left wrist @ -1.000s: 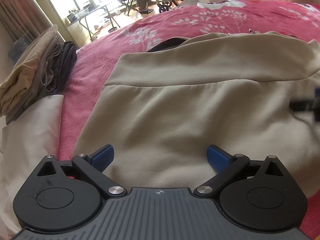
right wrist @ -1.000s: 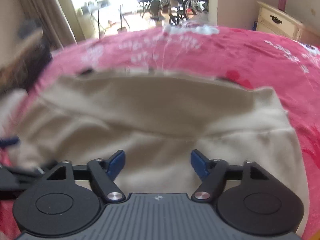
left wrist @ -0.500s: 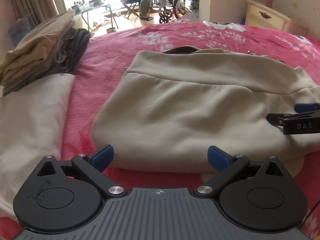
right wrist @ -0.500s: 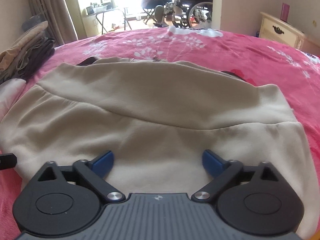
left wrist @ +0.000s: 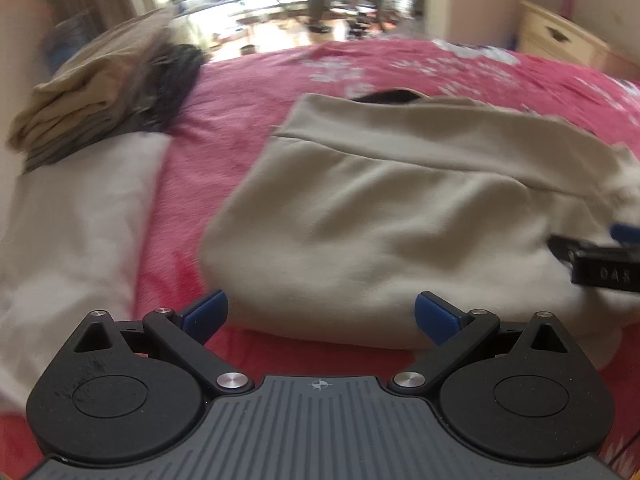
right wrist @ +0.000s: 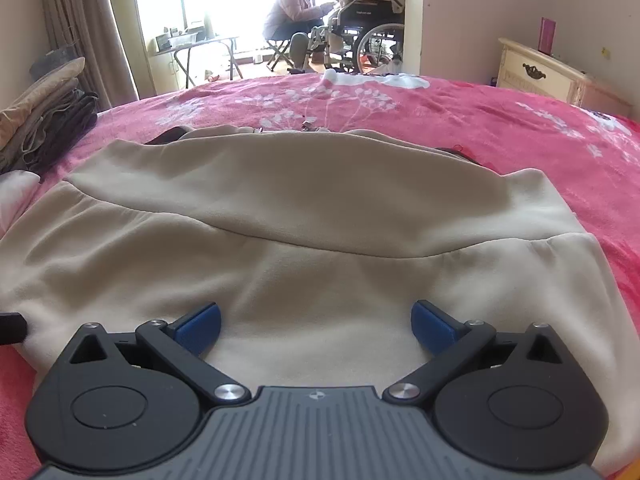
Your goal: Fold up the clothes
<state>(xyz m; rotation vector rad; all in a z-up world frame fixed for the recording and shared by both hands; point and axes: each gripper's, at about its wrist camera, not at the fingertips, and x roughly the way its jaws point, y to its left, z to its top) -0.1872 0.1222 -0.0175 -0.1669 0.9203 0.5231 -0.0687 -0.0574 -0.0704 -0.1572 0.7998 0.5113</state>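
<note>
We found the beige garment lying folded on the pink floral bed, with one thick layer lapped over the far part. The right gripper hung over its near edge, jaws wide apart and nothing between them. The left gripper stood just off the garment's near left corner, jaws likewise apart and empty.

We judged the cloth soft, limp and fairly thick, light to lift but liable to sag and unfold if taken by a single layer. A hold at the near corners, through all layers, seemed soundest.

Only the left wrist view showed the white cloth lying left of the garment and the whole stack of folded clothes beyond it, though blurred. The right wrist view alone showed sharply the garment's right edge, a seated person and a wheelchair in the far room.
</note>
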